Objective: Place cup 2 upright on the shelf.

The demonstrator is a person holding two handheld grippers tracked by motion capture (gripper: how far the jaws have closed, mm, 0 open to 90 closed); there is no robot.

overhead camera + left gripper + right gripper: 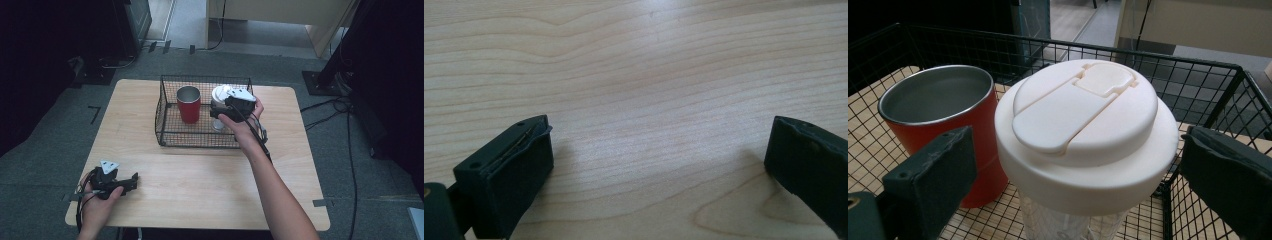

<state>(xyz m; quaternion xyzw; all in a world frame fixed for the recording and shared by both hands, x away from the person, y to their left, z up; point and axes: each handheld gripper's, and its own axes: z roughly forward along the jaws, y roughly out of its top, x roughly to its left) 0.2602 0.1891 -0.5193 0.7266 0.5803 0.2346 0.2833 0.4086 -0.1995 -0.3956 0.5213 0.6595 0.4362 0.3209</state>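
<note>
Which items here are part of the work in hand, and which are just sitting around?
In the job: right gripper, open around the white-lidded cup; wire basket holding it.

Lying about: red tumbler beside that cup in the basket; left gripper, open over bare wooden table.

No readable text, label, brand, number or sign anywhere. White lid (1087,135) of clear cup: plain, moulded flap only, no lettering. Red tumbler (943,125) at 9 o'clock of lid: bare red wall, steel rim, no logo. Wire basket (165,135): no tag. Wooden table (649,75): grain only. Black pads (509,175) of left gripper: screw holes, no marking. Dark tape marks on floor (95,114) at 9 o'clock of table: no writing legible.
</note>
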